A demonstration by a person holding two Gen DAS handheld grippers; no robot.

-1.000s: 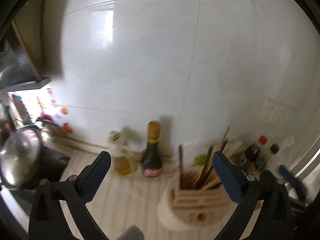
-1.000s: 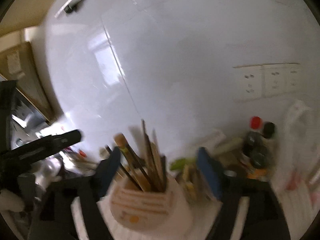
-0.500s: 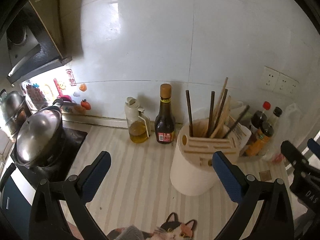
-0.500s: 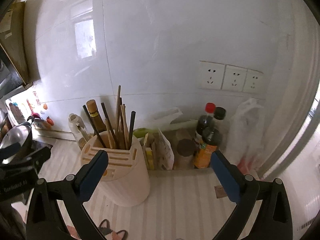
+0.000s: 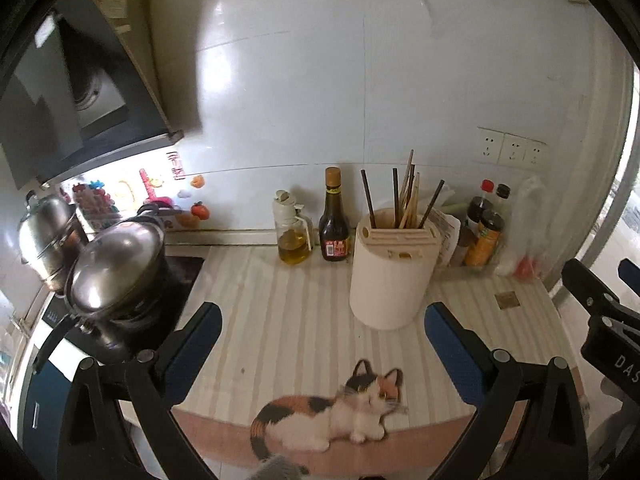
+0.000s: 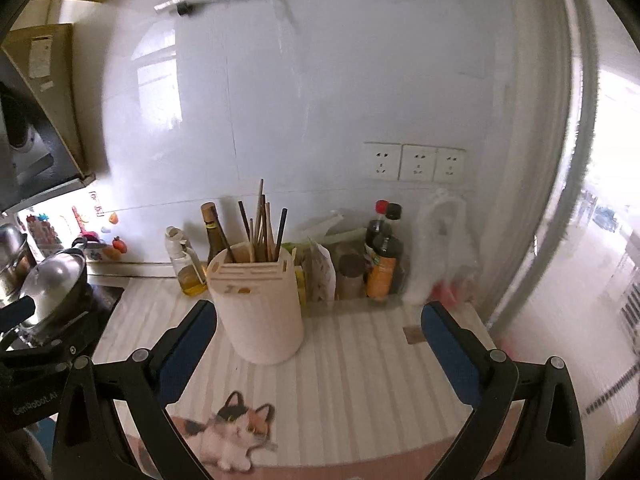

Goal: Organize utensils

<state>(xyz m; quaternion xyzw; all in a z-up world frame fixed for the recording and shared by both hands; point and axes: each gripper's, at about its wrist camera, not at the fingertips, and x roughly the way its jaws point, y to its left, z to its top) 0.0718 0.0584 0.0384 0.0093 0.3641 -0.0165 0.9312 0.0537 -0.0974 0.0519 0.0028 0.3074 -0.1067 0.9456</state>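
Both grippers have drawn back from the holder (image 5: 390,276) and risen, so the whole counter (image 5: 280,312) now shows. Left gripper (image 5: 322,344) stands wide apart and empty. Right gripper (image 6: 320,342) has just finished opening and holds nothing. Chopsticks (image 6: 262,232) stand upright in the holder, near the counter's back edge, beside the bottles (image 5: 334,220). I judge the utensils are placed and the task is almost done.

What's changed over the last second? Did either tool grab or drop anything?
Both tools pulled back from the utensil holder, which now sits farther off in both views. The right tool has just been opening, nothing between its fingers. The left tool is open and empty too. Holder, chopsticks and bottles stayed put.
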